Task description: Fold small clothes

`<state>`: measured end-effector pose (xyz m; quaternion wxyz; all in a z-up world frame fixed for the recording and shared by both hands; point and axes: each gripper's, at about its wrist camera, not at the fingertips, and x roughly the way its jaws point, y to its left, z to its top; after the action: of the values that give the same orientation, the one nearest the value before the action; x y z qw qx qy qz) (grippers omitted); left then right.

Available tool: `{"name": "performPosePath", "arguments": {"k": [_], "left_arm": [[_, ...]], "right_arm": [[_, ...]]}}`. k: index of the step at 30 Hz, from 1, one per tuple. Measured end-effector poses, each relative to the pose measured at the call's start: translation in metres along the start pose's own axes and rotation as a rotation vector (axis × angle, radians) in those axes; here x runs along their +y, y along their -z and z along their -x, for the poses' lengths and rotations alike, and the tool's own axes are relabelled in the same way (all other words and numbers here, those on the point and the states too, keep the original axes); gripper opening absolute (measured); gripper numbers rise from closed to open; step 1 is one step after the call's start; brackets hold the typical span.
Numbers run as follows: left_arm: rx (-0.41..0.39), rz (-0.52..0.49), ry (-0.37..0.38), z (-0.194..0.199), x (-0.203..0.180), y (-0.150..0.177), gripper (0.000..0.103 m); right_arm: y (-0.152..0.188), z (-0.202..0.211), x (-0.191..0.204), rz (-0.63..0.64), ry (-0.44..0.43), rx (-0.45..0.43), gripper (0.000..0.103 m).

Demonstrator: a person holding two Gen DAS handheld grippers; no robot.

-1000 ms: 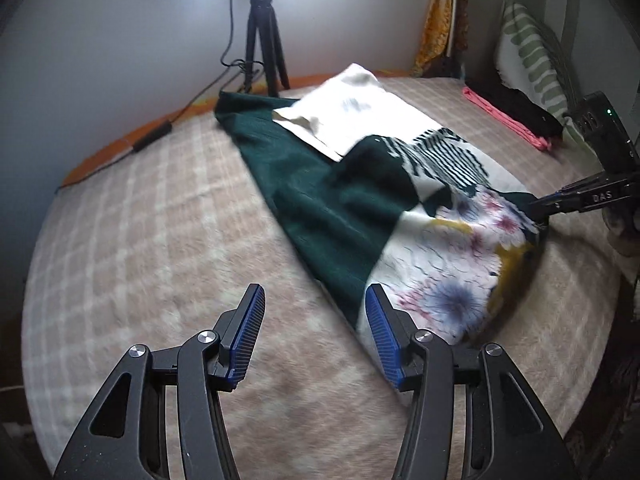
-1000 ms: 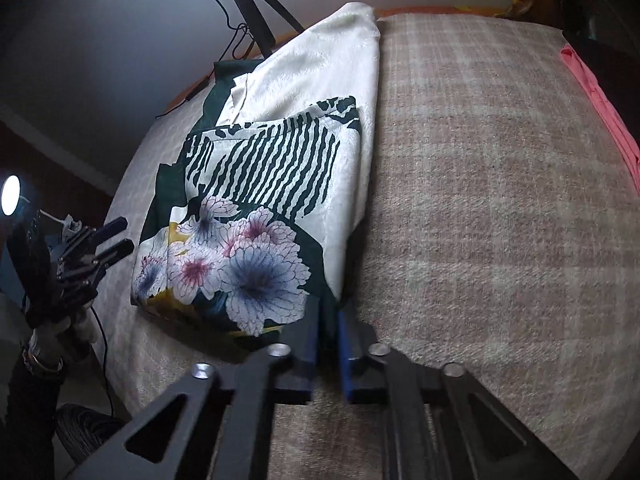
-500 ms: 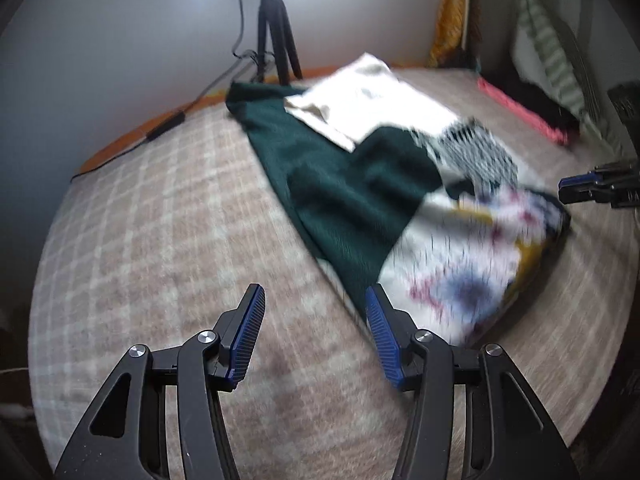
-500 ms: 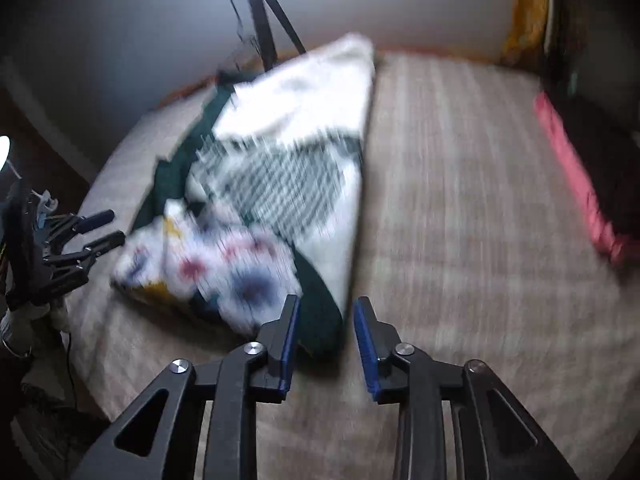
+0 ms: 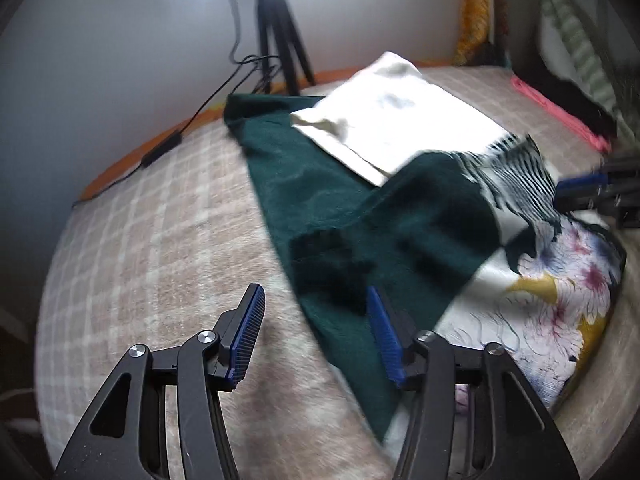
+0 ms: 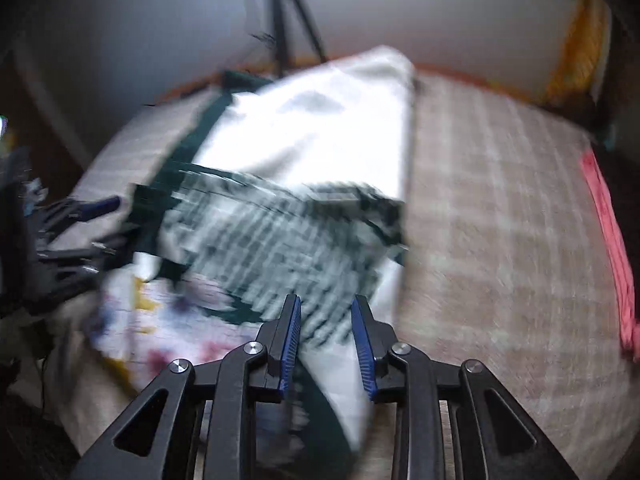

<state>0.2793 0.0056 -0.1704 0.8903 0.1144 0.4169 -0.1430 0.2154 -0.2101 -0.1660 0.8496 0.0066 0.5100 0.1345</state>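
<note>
A long garment (image 5: 408,216), dark green with a cream part, black stripes and a flower print, lies partly folded on the checked bed cover (image 5: 152,216). My left gripper (image 5: 316,332) is open and empty, hovering over the garment's dark green left edge. My right gripper (image 6: 326,336) is open and empty above the striped part (image 6: 280,240); the view is blurred. The right gripper also shows at the right edge of the left wrist view (image 5: 592,184), and the left gripper at the left of the right wrist view (image 6: 80,232).
A black tripod (image 5: 280,32) with cables stands behind the bed's far edge. A pink and black folded pile (image 5: 560,108) and a striped pillow (image 5: 580,40) lie at the right. An orange bed rim (image 5: 132,164) runs along the far side.
My right gripper opened, let go of the garment's near corner and moved forward over the striped part. My left gripper moved closer to the garment's green edge, still open.
</note>
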Motion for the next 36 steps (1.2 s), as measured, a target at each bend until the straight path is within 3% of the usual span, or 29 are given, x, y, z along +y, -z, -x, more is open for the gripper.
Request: {"name": "performPosePath", "arguments": {"k": [4, 8, 12, 18, 22, 27, 36], "left_arm": [[-0.003, 0.043, -0.005, 0.005, 0.027, -0.003, 0.054], [-0.045, 0.121, 0.034, 0.014, 0.061, -0.02, 0.054], [-0.09, 0.232, 0.112, 0.013, 0.092, -0.049, 0.054], [-0.093, 0.292, 0.224, -0.019, 0.112, -0.091, 0.061], [-0.067, 0.369, 0.293, -0.05, 0.123, -0.109, 0.061], [-0.025, 0.383, 0.336, -0.086, 0.123, -0.127, 0.061], [0.026, 0.41, 0.359, -0.132, 0.12, -0.14, 0.061]], "right_arm": [[-0.002, 0.009, -0.015, -0.034, -0.006, 0.035, 0.028], [-0.012, 0.018, -0.028, -0.062, -0.109, 0.021, 0.036], [-0.048, 0.025, -0.046, -0.1, -0.169, -0.043, 0.053], [-0.106, 0.015, -0.072, -0.139, -0.215, -0.1, 0.062], [-0.137, -0.008, -0.088, -0.179, -0.247, -0.094, 0.063], [-0.166, -0.04, -0.102, -0.209, -0.286, -0.073, 0.065], [-0.19, -0.09, -0.105, -0.213, -0.319, -0.045, 0.066]]}}
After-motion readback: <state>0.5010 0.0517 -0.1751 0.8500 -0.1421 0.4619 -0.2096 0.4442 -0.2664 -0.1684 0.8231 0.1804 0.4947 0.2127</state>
